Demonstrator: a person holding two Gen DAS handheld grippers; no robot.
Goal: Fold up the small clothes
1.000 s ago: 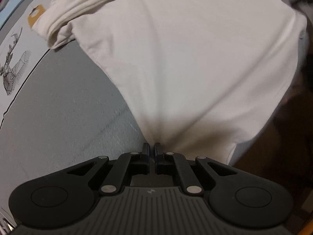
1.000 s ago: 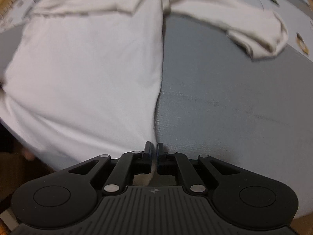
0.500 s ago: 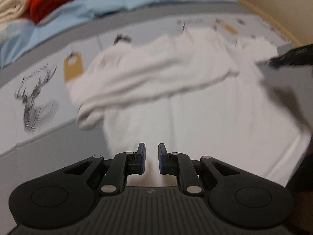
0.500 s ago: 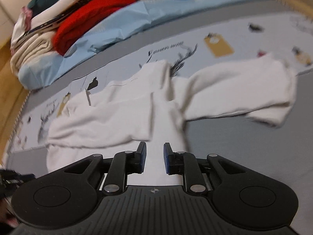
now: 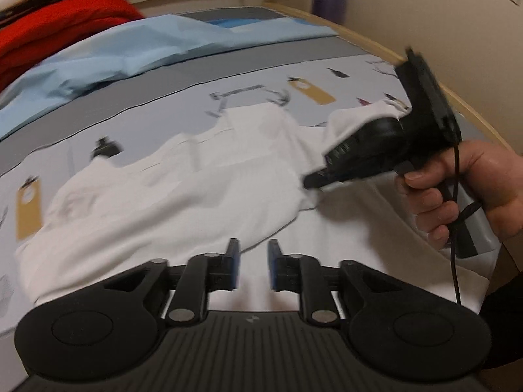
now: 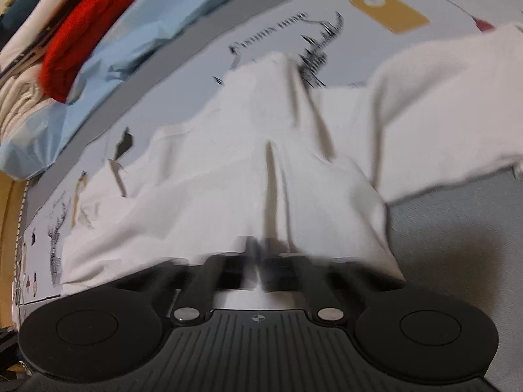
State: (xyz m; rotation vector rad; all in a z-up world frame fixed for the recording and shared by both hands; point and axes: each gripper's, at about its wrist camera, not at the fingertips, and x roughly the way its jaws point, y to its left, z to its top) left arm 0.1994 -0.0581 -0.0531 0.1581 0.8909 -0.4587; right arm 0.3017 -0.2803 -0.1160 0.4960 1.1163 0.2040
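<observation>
A white long-sleeved garment (image 5: 183, 189) lies spread on the printed grey bed cover, its left sleeve folded across the body. My left gripper (image 5: 253, 261) is open and empty, held above the garment's lower body. My right gripper (image 6: 256, 254) is blurred, its jaws close together at a raised fold of the white garment (image 6: 268, 176); it also shows in the left wrist view (image 5: 369, 150), its tips on the cloth near the right shoulder. The right sleeve (image 6: 447, 104) stretches out to the right.
A light blue sheet (image 5: 137, 52) and a red garment (image 5: 55, 23) lie at the back of the bed, with a stack of folded clothes (image 6: 19, 75) at the far left. The bed's wooden edge (image 5: 457, 98) runs along the right.
Both grippers let go of the garment's lower hem and rose up. The left one stays open above the body. The right one moved forward to the right shoulder and its jaws closed there.
</observation>
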